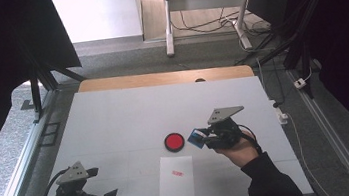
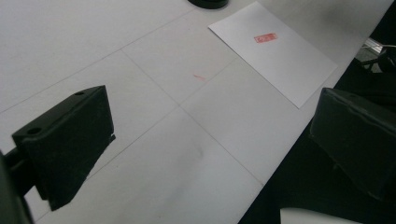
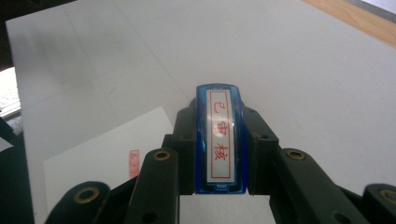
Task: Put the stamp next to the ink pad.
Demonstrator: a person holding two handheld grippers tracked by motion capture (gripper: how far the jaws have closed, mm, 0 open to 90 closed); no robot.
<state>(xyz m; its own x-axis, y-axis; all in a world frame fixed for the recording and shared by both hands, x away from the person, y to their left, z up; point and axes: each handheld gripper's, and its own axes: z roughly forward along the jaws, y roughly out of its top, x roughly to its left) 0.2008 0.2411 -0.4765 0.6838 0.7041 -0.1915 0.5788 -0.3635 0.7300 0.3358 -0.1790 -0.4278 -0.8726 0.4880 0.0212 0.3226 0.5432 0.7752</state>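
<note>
A blue stamp with a white label bearing red characters sits clamped between the jaws of my right gripper. In the high view the blue stamp hangs just right of a round red ink pad in a black case. A white sheet of paper lies at the table's near edge, with a small red stamp mark on it. The same paper and red mark lie ahead of my left gripper, which stands open over the near left corner of the table, nothing between its jaws.
The white table top has a wooden strip along its far edge. Beyond stand a desk's metal legs and floor cables. A white box with a cable sits at the right edge.
</note>
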